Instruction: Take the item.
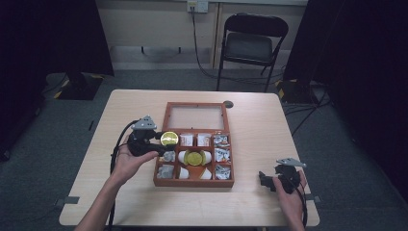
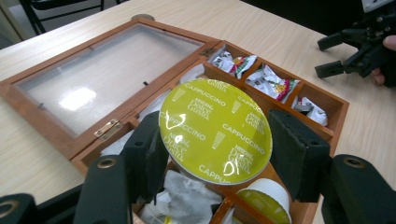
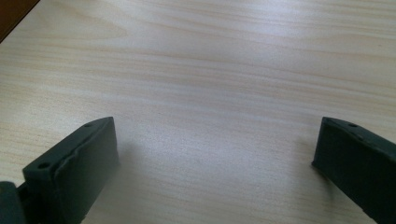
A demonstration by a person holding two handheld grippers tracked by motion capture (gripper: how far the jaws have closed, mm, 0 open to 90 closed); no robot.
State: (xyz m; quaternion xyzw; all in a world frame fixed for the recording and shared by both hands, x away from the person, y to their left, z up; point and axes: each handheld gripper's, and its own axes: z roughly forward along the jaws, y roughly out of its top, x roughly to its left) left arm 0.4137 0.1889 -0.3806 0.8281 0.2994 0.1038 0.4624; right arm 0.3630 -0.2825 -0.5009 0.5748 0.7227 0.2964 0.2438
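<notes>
left gripper (image 2: 215,154) is clamped on a round, glossy foil-topped capsule (image 2: 215,130) over the wooden box's (image 1: 194,183) left edge. right gripper (image 3: 215,158) is held apart near the pale woodgrain table's (image 1: 255,125) right edge.

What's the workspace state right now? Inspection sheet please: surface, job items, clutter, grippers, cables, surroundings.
Surface: light wood table, bare around the box.
Job's things: wooden compartment box at table centre, glass lid open and lying flat; sachets in right-hand compartments; one capsule in the middle compartment.
Clutter: small round grey disc by the lid's far corner.
Grippers: left gripper holds a yellow-green Cappuccino capsule above the box; right gripper open, empty, over bare table.
Cables: black cable trails from the left gripper.
Surroundings: folding chair, wall cable, dark curtains.
</notes>
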